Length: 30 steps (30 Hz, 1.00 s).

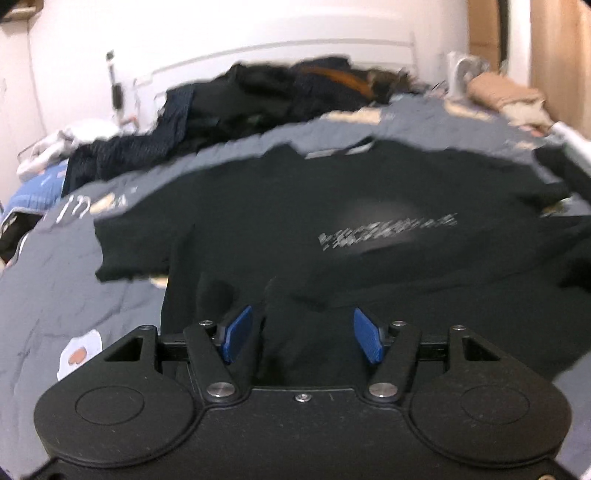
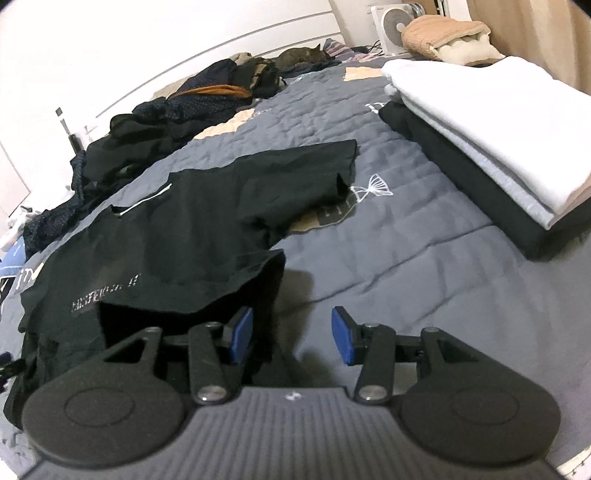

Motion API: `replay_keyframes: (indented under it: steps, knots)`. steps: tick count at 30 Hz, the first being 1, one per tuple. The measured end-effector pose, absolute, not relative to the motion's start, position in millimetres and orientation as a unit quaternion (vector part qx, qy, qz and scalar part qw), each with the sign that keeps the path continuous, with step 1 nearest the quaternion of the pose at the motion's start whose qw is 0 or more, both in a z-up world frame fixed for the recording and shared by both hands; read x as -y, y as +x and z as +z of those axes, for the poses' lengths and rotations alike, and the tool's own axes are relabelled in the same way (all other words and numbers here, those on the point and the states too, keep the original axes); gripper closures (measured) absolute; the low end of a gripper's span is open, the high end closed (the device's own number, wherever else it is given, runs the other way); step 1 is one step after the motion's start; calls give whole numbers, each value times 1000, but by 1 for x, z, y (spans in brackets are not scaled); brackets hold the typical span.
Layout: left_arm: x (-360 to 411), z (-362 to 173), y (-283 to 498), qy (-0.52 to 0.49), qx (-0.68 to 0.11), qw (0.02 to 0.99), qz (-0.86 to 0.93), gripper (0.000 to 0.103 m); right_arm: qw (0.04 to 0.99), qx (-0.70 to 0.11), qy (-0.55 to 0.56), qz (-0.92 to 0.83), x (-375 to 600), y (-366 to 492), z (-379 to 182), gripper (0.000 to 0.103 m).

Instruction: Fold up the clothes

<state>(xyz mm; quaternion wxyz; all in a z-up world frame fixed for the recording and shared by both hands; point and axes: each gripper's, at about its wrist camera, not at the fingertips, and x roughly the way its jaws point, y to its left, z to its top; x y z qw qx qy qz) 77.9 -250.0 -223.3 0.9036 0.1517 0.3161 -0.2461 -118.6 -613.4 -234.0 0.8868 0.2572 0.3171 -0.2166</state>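
Observation:
A black T-shirt [image 1: 295,206] with a grey print lies spread on the grey quilt [image 1: 74,295]; the left wrist view is blurred. My left gripper [image 1: 303,336] hangs over its near hem. A raised fold of the black cloth stands between the blue pads [image 1: 238,332], and they do not press on it. In the right wrist view the same T-shirt [image 2: 184,221] lies to the left, one sleeve stretched away. My right gripper [image 2: 291,339] sits at the shirt's near corner. Its left pad [image 2: 242,338] is beside the lifted hem, and bare quilt [image 2: 406,258] shows between the open jaws.
A heap of dark clothes [image 2: 166,122] lies at the far side by the white headboard. A folded stack [image 2: 480,140], white on black, sits on the right of the bed. Behind it are a beige garment [image 2: 443,33] and a small fan [image 2: 395,22].

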Motion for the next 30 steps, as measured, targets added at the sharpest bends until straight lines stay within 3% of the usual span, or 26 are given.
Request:
replay_keyframes:
  steps: [3, 5, 6, 8, 19, 28, 29, 30]
  knots:
    - [248, -235, 93, 170, -329, 896, -246, 43, 885, -324, 258, -215, 612, -115, -237, 56]
    - [242, -246, 109, 149, -363, 886, -247, 67, 883, -327, 259, -216, 612, -114, -238, 56]
    - [236, -249, 117, 120, -384, 881, -249, 90, 882, -326, 261, -216, 612, -114, -238, 55]
    - [223, -249, 127, 68, -401, 879, -250, 96, 882, -322, 265, -219, 614, -114, -238, 55]
    - [171, -189, 135, -58, -306, 926, -214, 99, 887, -300, 281, -210, 621, -91, -241, 55]
    - [176, -212, 138, -25, -377, 900, -218, 99, 880, -327, 295, -178, 629, -55, -260, 55]
    - [173, -211, 137, -30, -375, 901, -216, 99, 878, -320, 309, -178, 631, -54, -262, 62]
    - [170, -211, 137, -34, -374, 902, -213, 99, 876, -309, 324, -177, 633, -53, -264, 79]
